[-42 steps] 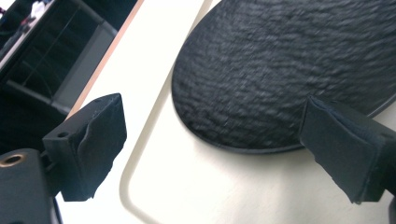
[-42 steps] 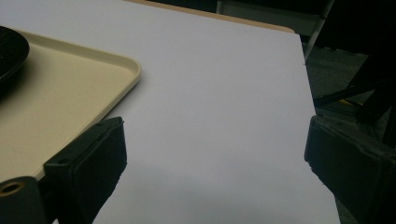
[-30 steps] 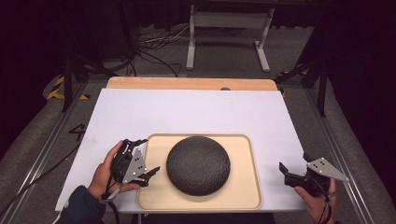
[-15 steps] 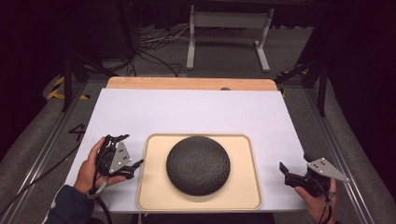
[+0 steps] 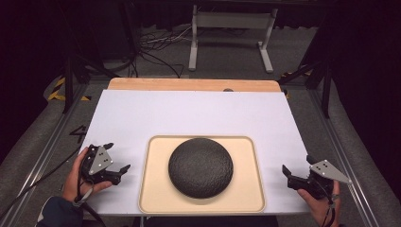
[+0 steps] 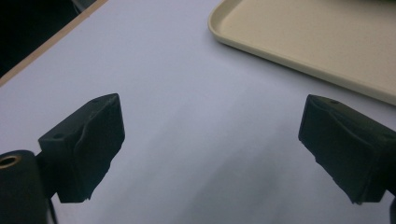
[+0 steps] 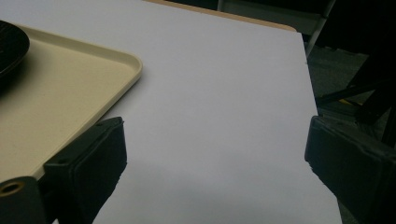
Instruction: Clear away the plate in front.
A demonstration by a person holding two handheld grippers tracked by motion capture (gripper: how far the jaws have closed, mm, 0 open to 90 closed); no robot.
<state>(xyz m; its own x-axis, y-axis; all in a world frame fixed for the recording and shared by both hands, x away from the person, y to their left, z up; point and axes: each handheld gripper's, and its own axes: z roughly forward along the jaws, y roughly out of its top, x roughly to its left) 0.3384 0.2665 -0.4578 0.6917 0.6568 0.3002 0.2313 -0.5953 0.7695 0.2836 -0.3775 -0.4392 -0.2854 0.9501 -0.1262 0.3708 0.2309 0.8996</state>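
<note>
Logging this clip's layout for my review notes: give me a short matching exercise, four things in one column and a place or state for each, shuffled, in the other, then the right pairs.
Things:
1. dark dome
2. beige tray
3. left gripper
4. right gripper

Places or states:
A. open, over the white sheet left of the tray
B. sits on the tray, about at its middle
C. open, near the table's right edge
D. lies on the white sheet, at the near edge

Pairs: 1-B, 2-D, 3-A, 4-C
</note>
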